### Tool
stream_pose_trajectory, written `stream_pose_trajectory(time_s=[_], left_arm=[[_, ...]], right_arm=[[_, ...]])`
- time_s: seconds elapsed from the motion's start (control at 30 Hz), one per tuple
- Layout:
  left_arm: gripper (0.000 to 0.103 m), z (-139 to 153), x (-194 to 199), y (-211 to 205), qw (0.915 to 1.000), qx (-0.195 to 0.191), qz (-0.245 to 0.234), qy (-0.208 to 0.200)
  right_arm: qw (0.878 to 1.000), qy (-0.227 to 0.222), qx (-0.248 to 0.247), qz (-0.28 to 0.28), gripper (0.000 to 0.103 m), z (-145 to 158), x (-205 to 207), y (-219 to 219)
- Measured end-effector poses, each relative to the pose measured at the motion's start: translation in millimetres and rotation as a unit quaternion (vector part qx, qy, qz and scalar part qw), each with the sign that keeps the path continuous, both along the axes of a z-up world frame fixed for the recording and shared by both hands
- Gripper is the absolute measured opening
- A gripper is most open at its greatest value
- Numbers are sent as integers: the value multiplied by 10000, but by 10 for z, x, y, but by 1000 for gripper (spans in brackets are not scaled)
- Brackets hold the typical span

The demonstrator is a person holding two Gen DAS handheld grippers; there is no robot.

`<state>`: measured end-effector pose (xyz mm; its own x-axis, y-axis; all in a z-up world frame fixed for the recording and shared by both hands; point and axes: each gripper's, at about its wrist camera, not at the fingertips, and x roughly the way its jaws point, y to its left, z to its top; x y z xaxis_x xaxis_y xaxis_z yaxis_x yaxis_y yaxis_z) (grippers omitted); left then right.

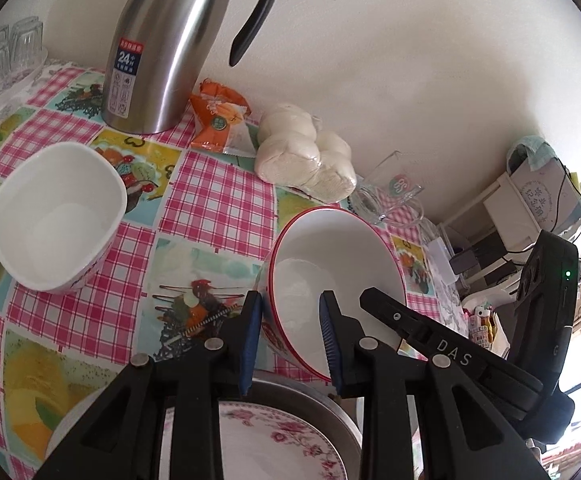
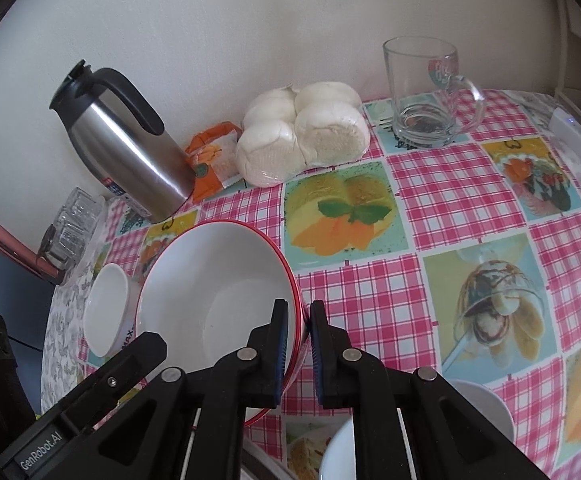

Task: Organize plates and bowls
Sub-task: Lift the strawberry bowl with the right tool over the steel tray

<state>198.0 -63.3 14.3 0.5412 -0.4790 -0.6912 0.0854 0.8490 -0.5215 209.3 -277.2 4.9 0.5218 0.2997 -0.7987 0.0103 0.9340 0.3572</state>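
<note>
A white bowl with a red rim (image 1: 330,248) (image 2: 210,280) hangs tilted above the checked tablecloth, held from both sides. My left gripper (image 1: 290,300) is shut on its left wall, one blue pad outside and one inside. My right gripper (image 2: 298,306) is shut on its right wall in the same way. A white square bowl (image 1: 58,216) (image 2: 104,312) stands to the left. Below the left gripper lies a plate with pink flowers (image 1: 274,440) in a metal tray (image 1: 342,408). Another white bowl (image 2: 486,404) and a white dish (image 2: 338,452) show under the right gripper.
Along the wall stand a steel thermos jug (image 1: 170,48) (image 2: 126,148), an orange snack packet (image 1: 222,120), a bag of white buns (image 1: 302,156) (image 2: 302,136) and a glass mug (image 2: 426,96). Upturned glasses (image 1: 2,56) sit at the far left.
</note>
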Motion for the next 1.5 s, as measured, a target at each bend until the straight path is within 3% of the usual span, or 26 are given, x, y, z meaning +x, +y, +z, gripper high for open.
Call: stream_pose_trajectory(time_s=[0.67, 0.87, 1.5], left_arm=[[29, 358, -459, -33, 9991, 161, -268, -278], [30, 337, -633, 78, 9996, 61, -156, -236], [33, 339, -1164, 262, 9994, 279, -55, -199]], right_arm=[[9986, 30, 430, -313, 12, 164, -653, -150], [9977, 67, 588, -331, 12, 147, -823, -99], [9931, 131, 1092, -405, 12, -1, -1387, 54]])
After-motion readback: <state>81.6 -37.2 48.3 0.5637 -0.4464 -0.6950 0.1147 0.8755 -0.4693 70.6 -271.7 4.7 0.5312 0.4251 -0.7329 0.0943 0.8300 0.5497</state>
